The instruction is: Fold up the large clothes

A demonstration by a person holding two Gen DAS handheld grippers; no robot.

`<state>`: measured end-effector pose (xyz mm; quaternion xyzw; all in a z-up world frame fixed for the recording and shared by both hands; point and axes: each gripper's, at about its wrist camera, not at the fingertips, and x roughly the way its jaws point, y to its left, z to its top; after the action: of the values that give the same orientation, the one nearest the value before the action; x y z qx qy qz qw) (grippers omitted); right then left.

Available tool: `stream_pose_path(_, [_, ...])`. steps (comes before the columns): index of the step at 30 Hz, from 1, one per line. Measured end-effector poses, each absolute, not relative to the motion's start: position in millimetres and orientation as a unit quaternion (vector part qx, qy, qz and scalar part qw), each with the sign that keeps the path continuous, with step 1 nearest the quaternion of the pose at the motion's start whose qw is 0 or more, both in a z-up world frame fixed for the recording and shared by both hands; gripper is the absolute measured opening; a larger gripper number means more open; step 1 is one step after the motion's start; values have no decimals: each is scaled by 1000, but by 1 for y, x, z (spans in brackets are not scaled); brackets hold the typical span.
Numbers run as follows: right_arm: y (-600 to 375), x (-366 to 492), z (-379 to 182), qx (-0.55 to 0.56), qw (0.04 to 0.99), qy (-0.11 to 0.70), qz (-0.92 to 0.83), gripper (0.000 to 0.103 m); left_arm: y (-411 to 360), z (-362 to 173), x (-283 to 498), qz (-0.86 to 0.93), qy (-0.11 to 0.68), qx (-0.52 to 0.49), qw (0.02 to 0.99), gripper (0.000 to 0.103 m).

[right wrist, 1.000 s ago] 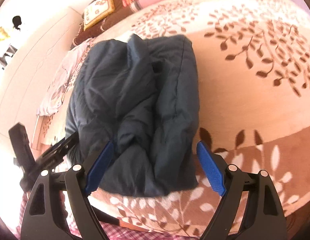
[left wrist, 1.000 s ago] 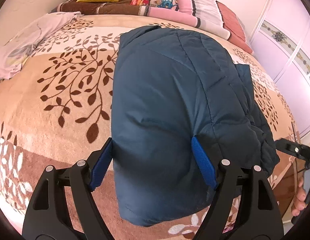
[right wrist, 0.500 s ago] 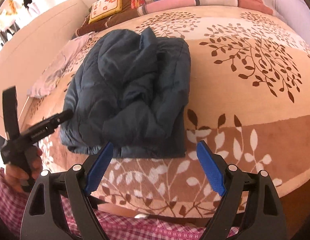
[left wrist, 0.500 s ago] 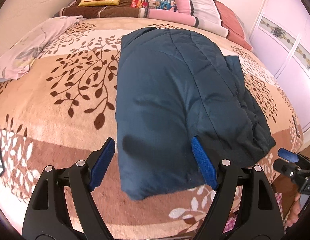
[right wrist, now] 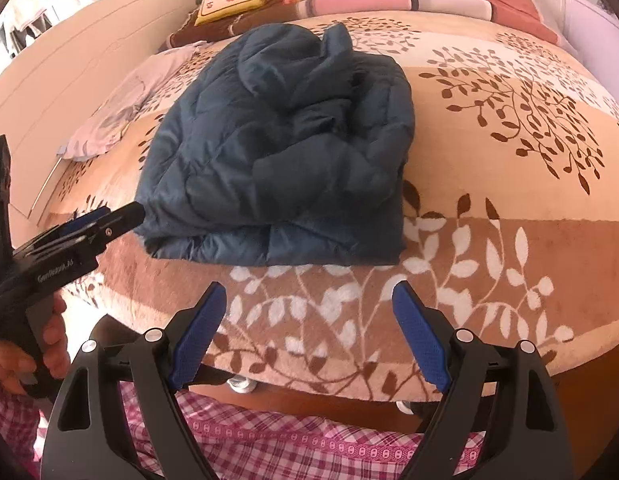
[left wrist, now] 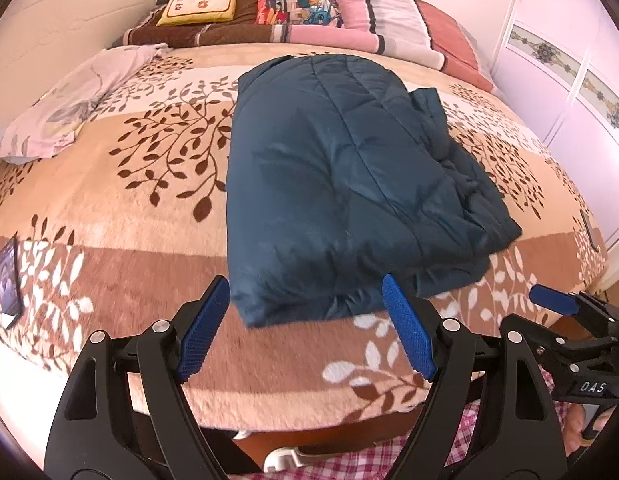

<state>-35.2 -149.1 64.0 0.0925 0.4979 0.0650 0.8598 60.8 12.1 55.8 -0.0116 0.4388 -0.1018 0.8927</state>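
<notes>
A dark blue quilted jacket (left wrist: 341, 184) lies folded into a thick, roughly rectangular bundle on the bed (left wrist: 109, 208), closer to the foot edge than to the pillows. From the left wrist view its top is smooth, crossed by stitched seams, with a rounded folded edge along the side nearest the foot of the bed. From the right wrist view the same jacket (right wrist: 285, 152) shows a rumpled heap of fabric bunched on top, and its stacked layers show along the near edge.

A strip of leaf-patterned blanket lies bare between the jacket and the foot edge of the bed. Wide bare blanket lies on both sides of the jacket. Beyond the jacket, a row of pillows (left wrist: 293, 4) lines the head of the bed. A pale garment (left wrist: 69, 108) lies well apart from the jacket, by the wall. A phone (left wrist: 8, 276) rests near the bed's edge, far off to the jacket's side.

The left tool (left wrist: 305, 328) hovers just short of the jacket's near edge, its blue pads spread wide and holding nothing. The right tool (right wrist: 309, 336) hangs over the foot edge of the bed, likewise spread wide and empty, apart from the jacket.
</notes>
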Motion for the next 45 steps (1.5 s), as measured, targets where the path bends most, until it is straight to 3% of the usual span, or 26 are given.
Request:
stream_pose_path(25, [-136,-79,49,59,878,472,52,83,7,33,2,-65,468,-21,881,78])
stream_pose_path(45, [-126,-76,25,53,860,504,66,83,1,10,2,-72,508,-18,858,78])
